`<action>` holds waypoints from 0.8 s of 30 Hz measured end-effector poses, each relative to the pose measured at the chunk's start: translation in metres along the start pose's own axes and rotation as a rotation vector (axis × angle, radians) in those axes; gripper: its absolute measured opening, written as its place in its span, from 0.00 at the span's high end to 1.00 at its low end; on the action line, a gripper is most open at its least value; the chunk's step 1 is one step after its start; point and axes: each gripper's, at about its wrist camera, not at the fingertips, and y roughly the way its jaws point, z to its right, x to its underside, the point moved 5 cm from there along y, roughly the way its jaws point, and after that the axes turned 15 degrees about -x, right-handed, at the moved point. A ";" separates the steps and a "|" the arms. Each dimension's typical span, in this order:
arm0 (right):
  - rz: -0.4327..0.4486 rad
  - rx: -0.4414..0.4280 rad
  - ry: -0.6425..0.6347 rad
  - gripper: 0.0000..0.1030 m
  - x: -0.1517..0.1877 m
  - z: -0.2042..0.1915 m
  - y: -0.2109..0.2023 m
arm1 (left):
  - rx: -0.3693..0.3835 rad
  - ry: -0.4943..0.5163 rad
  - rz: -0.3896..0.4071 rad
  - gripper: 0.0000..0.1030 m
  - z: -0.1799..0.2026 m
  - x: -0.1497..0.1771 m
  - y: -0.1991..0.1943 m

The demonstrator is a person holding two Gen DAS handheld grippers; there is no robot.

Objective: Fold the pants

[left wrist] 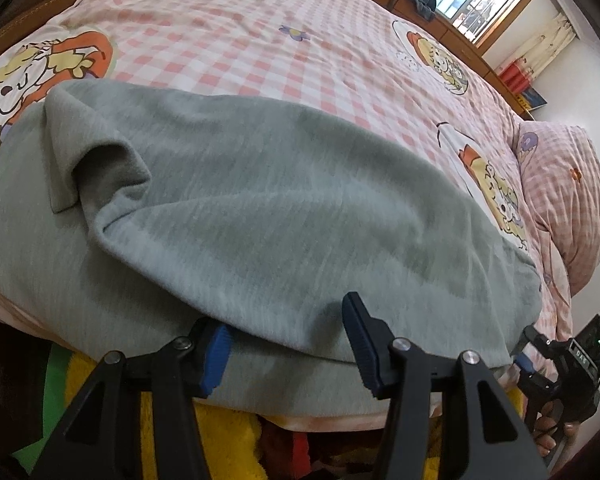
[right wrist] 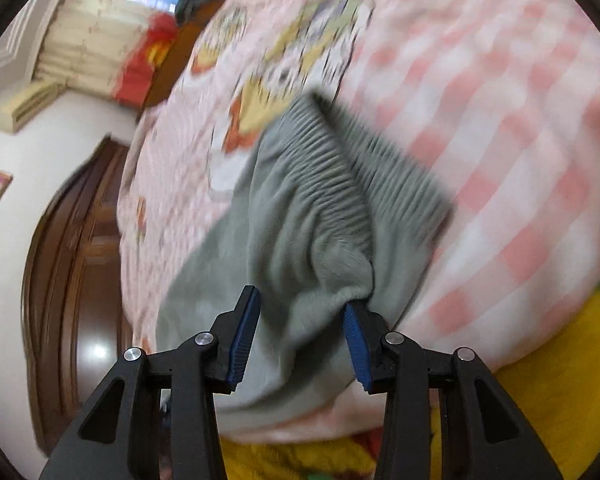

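Pants [left wrist: 260, 216]: grey, lying at the near edge of the bed [left wrist: 284, 64], the top layer folded over.
Left gripper [left wrist: 286, 344]: fingers spread apart at the near hem, fabric draped between them, nothing clamped.
Right gripper [right wrist: 300, 336]: fingers released, straddling bunched fabric below the ribbed waistband [right wrist: 364, 160]; view blurred.
Open room: bare checked sheet stretches far and right toward the pillow [left wrist: 564, 184].

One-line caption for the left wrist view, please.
Open left gripper straddling the near edge of grey pants spread on a pink checked bedspread.
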 end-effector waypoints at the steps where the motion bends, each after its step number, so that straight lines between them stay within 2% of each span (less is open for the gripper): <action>1: 0.006 0.004 -0.002 0.58 -0.003 0.003 -0.001 | -0.004 -0.004 0.002 0.50 -0.001 0.000 0.000; 4: 0.028 -0.007 0.028 0.58 -0.007 0.009 0.002 | -0.005 -0.014 0.005 0.54 -0.004 0.000 0.001; 6: 0.049 -0.001 0.027 0.66 -0.009 0.010 0.002 | -0.010 -0.022 0.012 0.58 -0.005 -0.002 0.001; 7: 0.060 0.006 0.013 0.68 -0.009 0.009 0.001 | -0.015 -0.025 0.014 0.64 -0.005 -0.002 0.002; 10: 0.093 0.025 -0.034 0.79 -0.014 0.004 -0.011 | -0.022 -0.030 0.024 0.90 -0.008 -0.003 0.000; 11: 0.102 0.025 -0.057 0.81 -0.015 0.002 -0.018 | -0.007 -0.039 0.023 0.93 -0.010 -0.003 -0.002; 14: 0.135 0.073 -0.165 0.88 -0.018 -0.019 -0.032 | 0.006 -0.034 0.038 0.97 -0.012 -0.001 -0.012; 17: 0.125 0.143 -0.269 0.88 -0.019 -0.028 -0.043 | 0.013 -0.009 0.055 0.97 -0.010 0.004 -0.025; 20: 0.099 0.160 -0.274 0.88 -0.016 -0.022 -0.041 | 0.006 0.005 0.048 0.97 -0.012 0.013 -0.033; 24: 0.066 0.209 -0.249 0.89 -0.012 -0.002 -0.037 | 0.004 -0.001 0.001 0.97 -0.014 0.030 -0.026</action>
